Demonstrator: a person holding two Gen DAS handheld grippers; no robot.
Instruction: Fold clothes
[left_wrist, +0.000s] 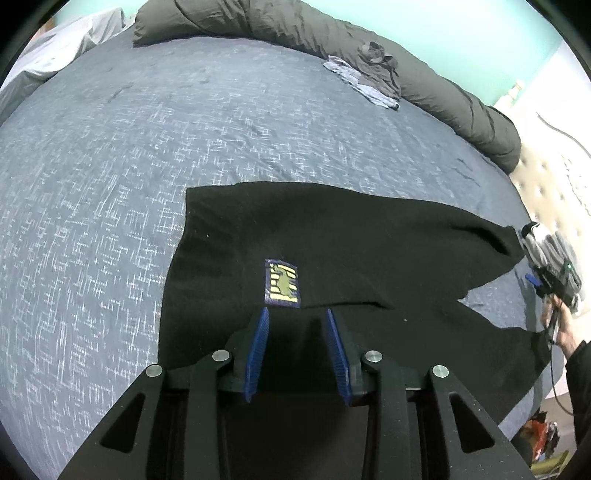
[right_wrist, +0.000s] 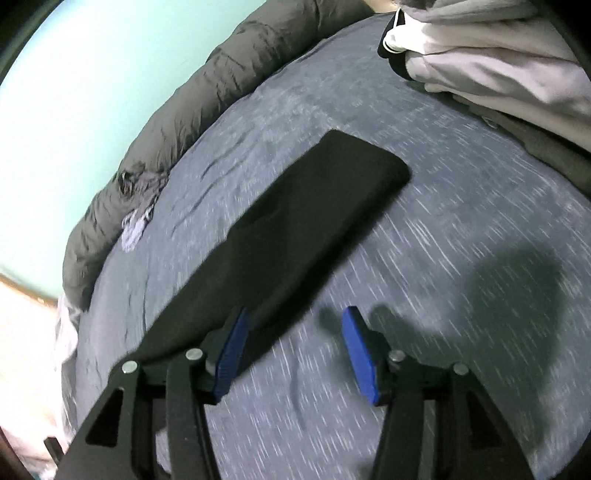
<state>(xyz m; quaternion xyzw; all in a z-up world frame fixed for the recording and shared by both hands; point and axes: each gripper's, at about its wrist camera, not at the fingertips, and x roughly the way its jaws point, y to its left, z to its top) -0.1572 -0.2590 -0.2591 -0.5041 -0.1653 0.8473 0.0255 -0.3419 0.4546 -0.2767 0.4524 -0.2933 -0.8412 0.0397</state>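
A black shirt (left_wrist: 332, 251) lies spread on the blue-grey bed (left_wrist: 147, 147), with a small yellow and blue patch (left_wrist: 281, 283) facing up near its near edge. In the left wrist view the left gripper (left_wrist: 297, 315) sits low over that near edge, its blue fingers (left_wrist: 258, 350) parted with nothing pinched between them; the dark cloth lies under and between them. One part of the shirt stretches out to the right, toward the far side of the bed, where the right gripper (left_wrist: 550, 277) is seen, held in a person's hand (left_wrist: 563, 328).

In the right wrist view the right gripper (right_wrist: 295, 321) hangs just above the bed, fingers (right_wrist: 360, 354) spread wide and empty. A long black stretch of the shirt (right_wrist: 314, 221) runs away from its left finger across the cover. A rolled grey blanket (left_wrist: 424, 81) lines the far edge of the bed, with a small pile of clothes (left_wrist: 369, 77) against it. Pale folded clothes (right_wrist: 498, 66) sit at the upper right of the right view.
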